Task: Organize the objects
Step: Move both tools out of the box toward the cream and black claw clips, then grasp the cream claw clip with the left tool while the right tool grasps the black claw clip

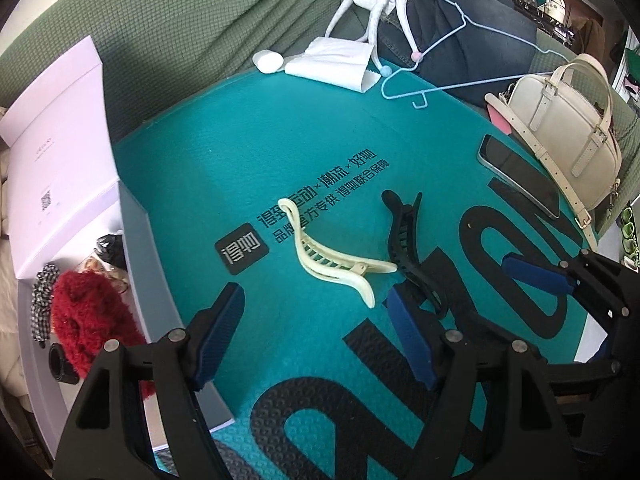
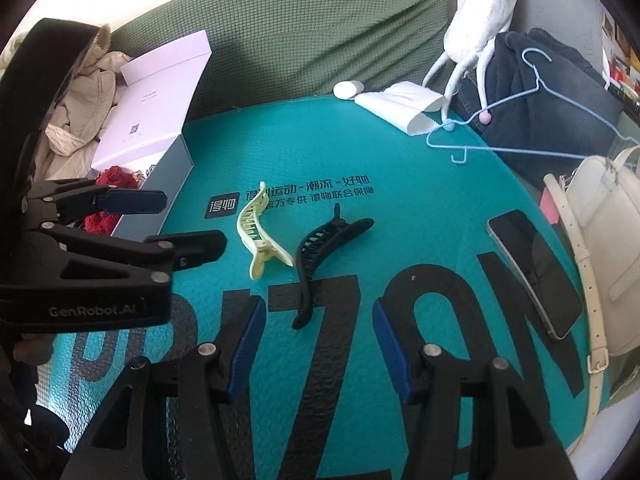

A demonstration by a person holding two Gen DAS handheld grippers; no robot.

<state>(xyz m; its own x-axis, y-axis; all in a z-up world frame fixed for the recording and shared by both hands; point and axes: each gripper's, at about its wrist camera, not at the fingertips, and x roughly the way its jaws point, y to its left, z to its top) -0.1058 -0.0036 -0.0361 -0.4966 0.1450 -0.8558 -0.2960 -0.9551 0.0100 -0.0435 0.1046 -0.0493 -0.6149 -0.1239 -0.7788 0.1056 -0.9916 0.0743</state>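
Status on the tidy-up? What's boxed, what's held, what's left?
Looks done: a red fuzzy scrunchie and a checked scrunchie already lie in the open white box. In hand: nothing; the left gripper and right gripper are both open above the teal mat. Left: the cream hair clip and black hair clip lie loose on the mat.

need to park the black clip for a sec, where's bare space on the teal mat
Bare mat lies between the printed logo and the folded white cloth, and between the black hair clip and the phone. It is crowded at the right edge by the cream handbag, and around the cream hair clip.
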